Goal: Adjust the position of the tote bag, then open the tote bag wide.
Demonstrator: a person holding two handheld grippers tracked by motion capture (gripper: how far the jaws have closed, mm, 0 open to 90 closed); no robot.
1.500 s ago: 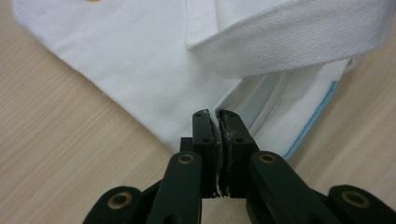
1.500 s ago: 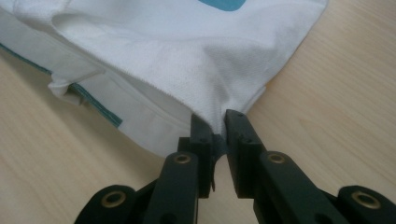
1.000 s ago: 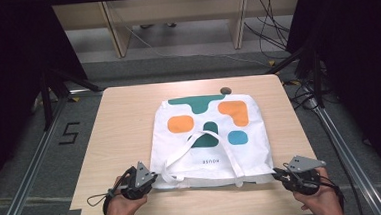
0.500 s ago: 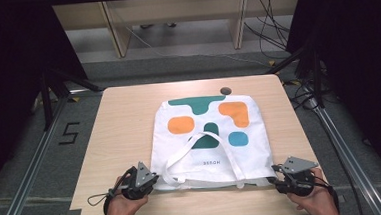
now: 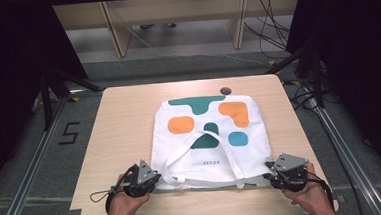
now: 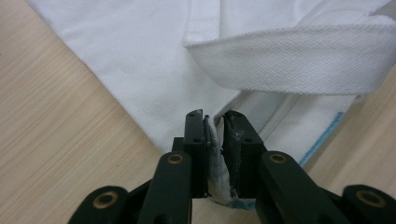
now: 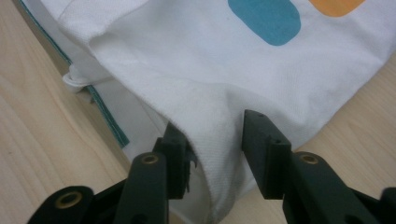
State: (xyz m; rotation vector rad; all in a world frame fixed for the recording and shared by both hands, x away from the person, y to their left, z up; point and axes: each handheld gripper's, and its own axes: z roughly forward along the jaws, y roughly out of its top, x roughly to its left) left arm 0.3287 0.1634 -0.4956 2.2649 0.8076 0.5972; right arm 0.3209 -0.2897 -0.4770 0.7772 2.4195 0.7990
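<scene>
A white tote bag [image 5: 181, 148] with orange, teal and blue shapes lies flat on the wooden table [image 5: 120, 142], its straps [image 5: 200, 137] folded over it. My left gripper [image 5: 155, 182] sits at the bag's near left corner. In the left gripper view [image 6: 214, 121] its jaws have just been opening a little, and a pinch of the white hem [image 6: 215, 154] still stands squeezed between the pads. My right gripper [image 5: 270, 175] is at the near right corner. Its jaws [image 7: 215, 130] have just been closing but stand apart around a raised fold of bag cloth [image 7: 219, 154].
A small dark round thing [image 5: 225, 91] rests on the table just beyond the bag's far edge. A wide white strap [image 6: 289, 60] crosses the cloth ahead of the left gripper. Bare wood borders the bag on both sides. The table's near edge is close under both hands.
The right gripper has edged left onto the bag's near right corner. The left gripper and the bag have stayed where they were.
</scene>
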